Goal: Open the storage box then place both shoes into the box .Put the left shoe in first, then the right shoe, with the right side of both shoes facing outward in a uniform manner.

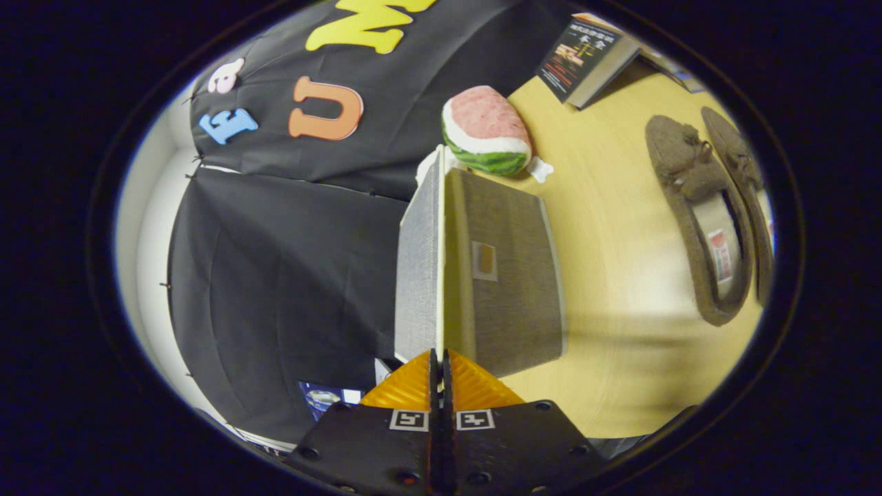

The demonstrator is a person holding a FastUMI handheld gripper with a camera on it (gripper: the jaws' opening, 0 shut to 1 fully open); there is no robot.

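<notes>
A grey fabric storage box (pixel 506 275) stands on the wooden table (pixel 620 275), just ahead of my fingers. Its lid (pixel 417 275) is swung up and seen almost edge-on, with a pale rim running straight away from me. My gripper (pixel 439 358) is shut on the near edge of that lid, both fingers pressing on it. Two brown slippers lie side by side on the table beyond the box: the nearer one (pixel 699 227) shows its pale insole, and the other (pixel 747 172) is partly hidden behind it.
A watermelon-shaped plush (pixel 486 131) sits past the box's far end, with a small white object (pixel 541 169) beside it. A dark book (pixel 586 58) leans further back on the table. The black cloth wall (pixel 275 275) hangs close to the lid's outer face.
</notes>
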